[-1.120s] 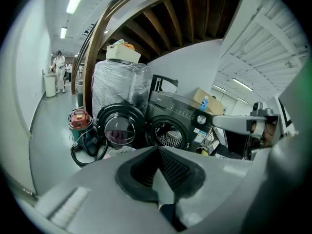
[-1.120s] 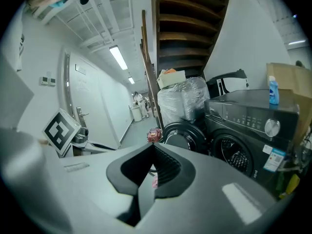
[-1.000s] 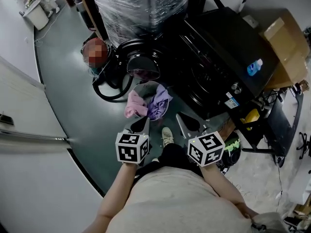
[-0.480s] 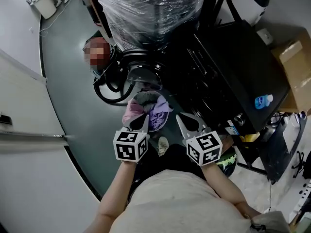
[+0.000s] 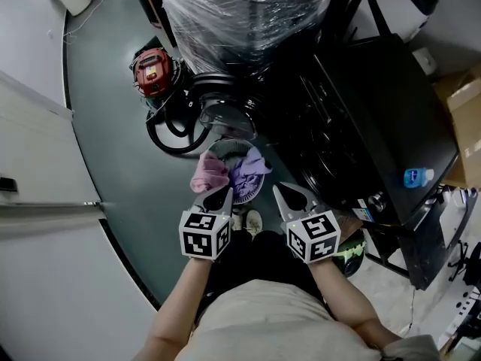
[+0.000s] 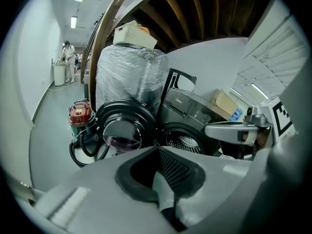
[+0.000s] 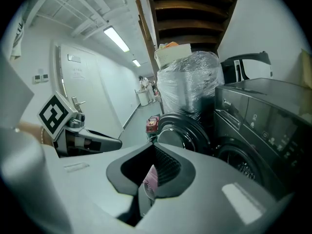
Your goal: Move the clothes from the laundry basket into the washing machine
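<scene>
Jaws of left gripper (image 5: 224, 194) and right gripper (image 5: 279, 192) sit closed, empty, over the near rim of the laundry basket (image 5: 242, 194); open floor (image 5: 113, 134) lies left.

Grey-green floor (image 5: 113, 126), white wall (image 5: 45, 269), plastic-wrapped bundle (image 5: 248, 13), red vacuum (image 5: 152, 70), ceiling strip lights (image 7: 116, 39)

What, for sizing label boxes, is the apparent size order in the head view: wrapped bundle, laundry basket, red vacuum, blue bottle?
1. wrapped bundle, though cropped at the top edge
2. laundry basket
3. red vacuum
4. blue bottle
</scene>
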Action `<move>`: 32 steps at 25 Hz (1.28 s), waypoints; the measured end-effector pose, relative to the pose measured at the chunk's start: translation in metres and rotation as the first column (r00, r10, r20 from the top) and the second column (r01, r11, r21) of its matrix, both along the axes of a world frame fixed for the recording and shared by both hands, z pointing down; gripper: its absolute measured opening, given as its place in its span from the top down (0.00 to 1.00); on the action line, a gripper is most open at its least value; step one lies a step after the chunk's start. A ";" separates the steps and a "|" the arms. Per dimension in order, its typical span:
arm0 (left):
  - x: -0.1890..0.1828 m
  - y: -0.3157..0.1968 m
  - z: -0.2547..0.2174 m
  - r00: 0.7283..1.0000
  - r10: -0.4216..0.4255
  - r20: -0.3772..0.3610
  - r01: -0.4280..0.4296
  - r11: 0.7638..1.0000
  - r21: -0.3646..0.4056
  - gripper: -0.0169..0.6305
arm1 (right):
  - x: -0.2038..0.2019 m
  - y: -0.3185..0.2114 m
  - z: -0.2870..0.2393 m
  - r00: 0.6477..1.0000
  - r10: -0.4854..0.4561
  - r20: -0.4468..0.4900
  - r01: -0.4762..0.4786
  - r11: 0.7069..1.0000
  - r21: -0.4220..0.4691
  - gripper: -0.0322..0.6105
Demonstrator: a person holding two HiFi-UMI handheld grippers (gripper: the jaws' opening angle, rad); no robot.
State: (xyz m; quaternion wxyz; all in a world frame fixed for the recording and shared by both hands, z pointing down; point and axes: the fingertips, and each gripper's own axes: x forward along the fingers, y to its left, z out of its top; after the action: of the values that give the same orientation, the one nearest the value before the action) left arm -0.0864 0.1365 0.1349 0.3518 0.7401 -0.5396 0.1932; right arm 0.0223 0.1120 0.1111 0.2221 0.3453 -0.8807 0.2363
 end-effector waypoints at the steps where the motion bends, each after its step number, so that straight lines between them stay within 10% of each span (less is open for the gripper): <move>1: 0.000 0.001 0.004 1.000 0.009 -0.005 -0.009 1.000 -0.013 0.97 | -0.001 0.000 0.003 1.000 0.000 -0.006 0.000 1.000 -0.007 0.91; 15: -0.019 0.000 0.113 0.998 0.046 -0.046 -0.052 0.990 -0.133 0.97 | -0.011 -0.021 0.118 0.989 -0.037 -0.141 0.020 0.993 -0.119 0.82; 32: -0.015 -0.030 0.329 0.992 0.027 -0.126 -0.054 0.975 -0.217 0.97 | -0.031 -0.051 0.390 0.964 -0.011 -0.265 -0.063 0.961 -0.268 0.58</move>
State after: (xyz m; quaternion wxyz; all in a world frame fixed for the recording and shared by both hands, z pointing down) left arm -0.1014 0.1070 0.4635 0.4599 0.7181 -0.4770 0.2131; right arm -0.0085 0.0609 0.5015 0.3801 0.3511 -0.7973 0.3107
